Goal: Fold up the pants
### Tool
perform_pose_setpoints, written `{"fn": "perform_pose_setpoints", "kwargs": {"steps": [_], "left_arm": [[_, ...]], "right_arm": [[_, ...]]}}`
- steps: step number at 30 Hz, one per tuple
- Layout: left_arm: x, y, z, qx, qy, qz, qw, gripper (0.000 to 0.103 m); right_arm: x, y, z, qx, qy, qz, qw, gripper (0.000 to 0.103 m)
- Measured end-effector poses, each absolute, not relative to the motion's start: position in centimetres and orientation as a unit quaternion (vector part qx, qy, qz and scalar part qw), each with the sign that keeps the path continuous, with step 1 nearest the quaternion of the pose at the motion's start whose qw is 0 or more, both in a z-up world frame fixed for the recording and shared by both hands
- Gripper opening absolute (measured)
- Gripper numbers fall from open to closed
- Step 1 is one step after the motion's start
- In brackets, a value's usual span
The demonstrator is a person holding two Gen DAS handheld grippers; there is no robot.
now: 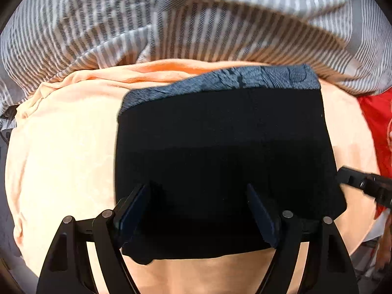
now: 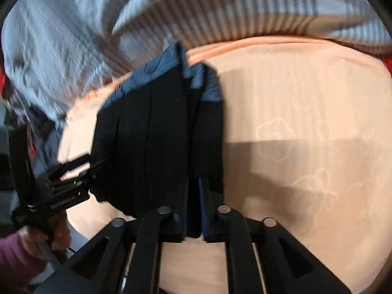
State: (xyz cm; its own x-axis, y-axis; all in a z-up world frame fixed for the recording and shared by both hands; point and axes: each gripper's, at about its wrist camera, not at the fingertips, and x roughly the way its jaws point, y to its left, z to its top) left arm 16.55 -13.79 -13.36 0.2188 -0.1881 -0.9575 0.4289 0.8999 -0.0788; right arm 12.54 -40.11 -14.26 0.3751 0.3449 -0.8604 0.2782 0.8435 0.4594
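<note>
The black pants lie folded into a compact rectangle on a peach sheet, with a grey-blue inner band showing along the far edge. My left gripper hovers over the near part of the fold, jaws wide apart and holding nothing. The tip of my right gripper shows at the fold's right edge. In the right wrist view the pants sit left of centre. The right gripper is over their near right corner with a narrow gap between its pads. I cannot see cloth pinched in that gap.
A grey-and-white striped blanket is bunched along the far side of the sheet. Red fabric lies at the right. A hand in a purple sleeve holds the left gripper. Bare peach sheet spreads to the right.
</note>
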Motion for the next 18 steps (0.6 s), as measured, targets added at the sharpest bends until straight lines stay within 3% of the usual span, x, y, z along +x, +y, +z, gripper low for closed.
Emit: {"fn": "perform_pose_setpoints", "kwargs": {"steps": [1, 2, 4, 10, 18], "left_arm": [[17.0, -13.1, -13.2, 0.099, 0.591, -0.201, 0.775, 0.081], [17.6, -12.3, -13.0, 0.093, 0.591, -0.202, 0.775, 0.081], [18.8, -10.6, -12.6, 0.073, 0.592, -0.204, 0.776, 0.081], [22.8, -6.2, -13.9, -0.015, 0.628, -0.219, 0.747, 0.081], [25.4, -4.9, -18.6, -0.051, 0.671, -0.278, 0.685, 0.081]], "right_arm": [[12.4, -40.8, -14.0, 0.286, 0.552, 0.022, 0.783, 0.036], [12.4, -41.4, -13.8, 0.293, 0.546, 0.026, 0.784, 0.058], [12.3, -42.7, -13.6, 0.312, 0.533, 0.034, 0.786, 0.08], [13.6, -44.4, -15.6, 0.365, 0.535, 0.077, 0.758, 0.08], [15.5, -44.7, -19.6, 0.422, 0.542, 0.145, 0.712, 0.081]]}}
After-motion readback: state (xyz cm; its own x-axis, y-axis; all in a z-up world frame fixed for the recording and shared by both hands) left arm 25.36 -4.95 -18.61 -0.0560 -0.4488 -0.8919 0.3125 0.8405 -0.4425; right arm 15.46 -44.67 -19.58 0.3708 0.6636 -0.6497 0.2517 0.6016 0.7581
